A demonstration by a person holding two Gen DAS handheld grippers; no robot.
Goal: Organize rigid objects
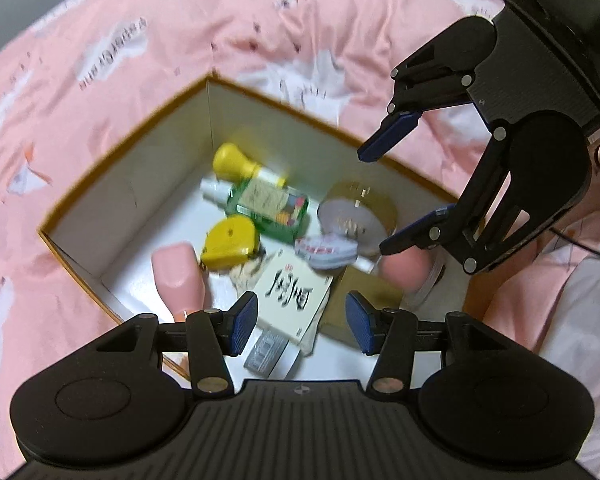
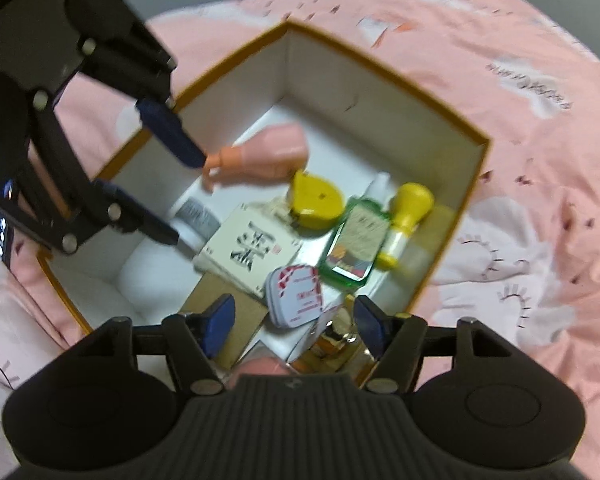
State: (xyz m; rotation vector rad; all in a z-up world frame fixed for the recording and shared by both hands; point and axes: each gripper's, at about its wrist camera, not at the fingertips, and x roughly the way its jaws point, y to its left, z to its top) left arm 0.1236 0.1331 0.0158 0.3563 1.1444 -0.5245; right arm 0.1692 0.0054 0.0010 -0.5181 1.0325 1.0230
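An open box with an orange rim (image 1: 278, 98) (image 2: 384, 66) sits on a pink bedspread. Inside lie a pink bottle (image 1: 176, 276) (image 2: 268, 156), a yellow tape measure (image 1: 228, 242) (image 2: 316, 198), a green bottle (image 1: 270, 206) (image 2: 354, 246), a yellow-capped bottle (image 1: 234, 162) (image 2: 408, 210), a white booklet with black characters (image 1: 292, 292) (image 2: 252, 250), a red-and-white tin (image 1: 326, 252) (image 2: 296, 294) and a round gold tin (image 1: 356, 212) (image 2: 336, 338). My left gripper (image 1: 302, 322) (image 2: 182, 192) is open and empty above the box. My right gripper (image 2: 294, 326) (image 1: 376, 196) is open and empty above the box.
The pink bedspread with white cloud prints (image 1: 112, 52) (image 2: 532, 88) surrounds the box. A brown cardboard piece (image 1: 364, 300) (image 2: 220, 304) and a small grey card (image 1: 266, 350) (image 2: 198, 216) lie on the box floor.
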